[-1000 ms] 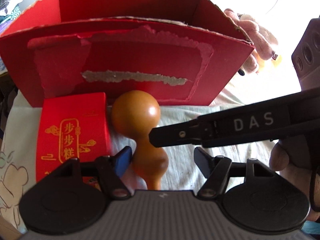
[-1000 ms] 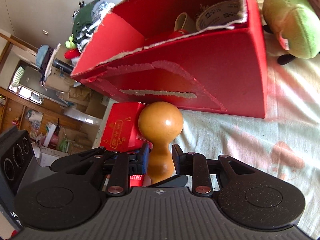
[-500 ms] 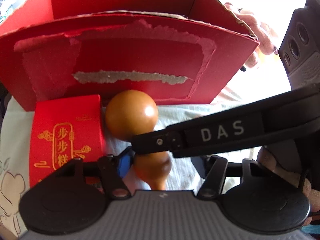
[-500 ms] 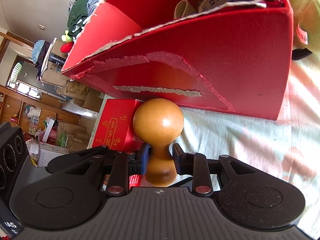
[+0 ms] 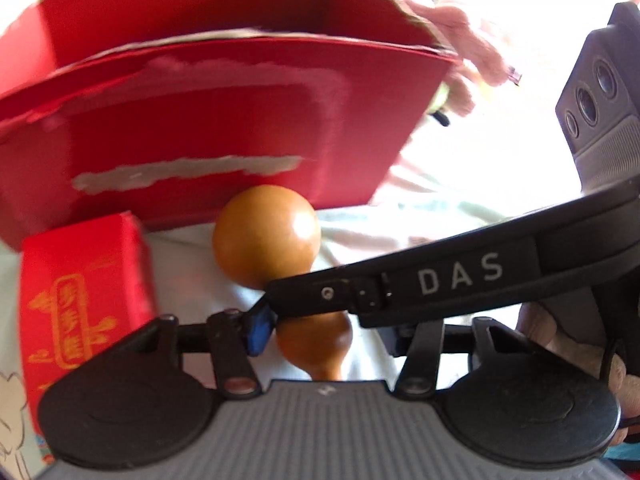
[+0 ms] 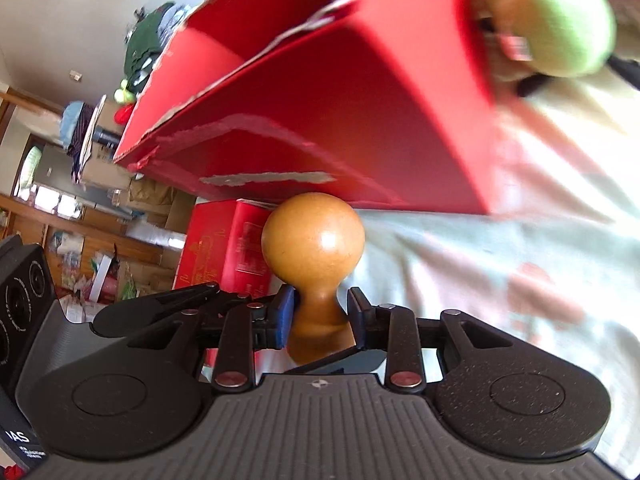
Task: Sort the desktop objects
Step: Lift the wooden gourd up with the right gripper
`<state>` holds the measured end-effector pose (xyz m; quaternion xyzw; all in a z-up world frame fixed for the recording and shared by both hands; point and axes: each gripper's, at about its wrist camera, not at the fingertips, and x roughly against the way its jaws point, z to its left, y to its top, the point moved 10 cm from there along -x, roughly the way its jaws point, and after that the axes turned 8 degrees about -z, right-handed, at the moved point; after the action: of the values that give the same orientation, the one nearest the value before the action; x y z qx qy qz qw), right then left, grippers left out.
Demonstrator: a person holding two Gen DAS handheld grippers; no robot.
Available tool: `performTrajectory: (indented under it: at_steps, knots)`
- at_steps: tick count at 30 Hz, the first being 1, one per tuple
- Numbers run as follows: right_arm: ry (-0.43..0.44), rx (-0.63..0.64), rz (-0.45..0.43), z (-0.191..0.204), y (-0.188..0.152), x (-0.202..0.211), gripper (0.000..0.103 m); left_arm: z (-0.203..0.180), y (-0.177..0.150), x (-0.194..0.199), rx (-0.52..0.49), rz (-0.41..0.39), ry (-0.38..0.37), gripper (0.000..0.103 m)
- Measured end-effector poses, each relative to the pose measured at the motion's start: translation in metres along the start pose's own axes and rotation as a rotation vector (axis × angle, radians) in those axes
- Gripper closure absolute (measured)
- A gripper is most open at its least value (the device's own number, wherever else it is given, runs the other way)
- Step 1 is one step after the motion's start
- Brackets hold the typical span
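A wooden gourd [image 5: 266, 236] [image 6: 314, 240] points its big bulb at the large torn red box [image 5: 200, 120] [image 6: 360, 120]. My right gripper [image 6: 320, 312] is shut on its neck, and its jaws are opening slightly with the pads still against the wood. One of its fingers [image 5: 460, 280], marked DAS, crosses the left wrist view. My left gripper [image 5: 328, 334] straddles the small lower bulb. Its jaws are closing: the blue left pad is at the bulb and a gap shows on the right side.
A small red box with gold characters [image 5: 84, 292] [image 6: 224, 248] stands left of the gourd, against the large box. A green plush toy [image 6: 560, 20] and a pink one [image 5: 460, 40] lie beyond the box's right end. Pale cloth [image 6: 480, 280] covers the table. A hand [image 5: 536, 328] holds the right gripper.
The left jaws have narrowed around the gourd's lower bulb. The right gripper's finger has slid left across the left wrist view. Both grippers and the gourd have shifted sideways, away from the small red box.
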<state>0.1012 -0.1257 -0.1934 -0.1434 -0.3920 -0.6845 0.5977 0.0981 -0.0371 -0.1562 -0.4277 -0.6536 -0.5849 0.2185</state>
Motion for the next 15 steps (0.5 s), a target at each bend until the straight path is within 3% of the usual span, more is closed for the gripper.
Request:
performTrajectory:
  at_steps: [15]
  knots:
    - [-0.081, -0.125, -0.198, -0.065, 0.002, 0.087, 0.071, -0.099, 0.022, -0.015, -0.197, -0.001, -0.122, 0.051]
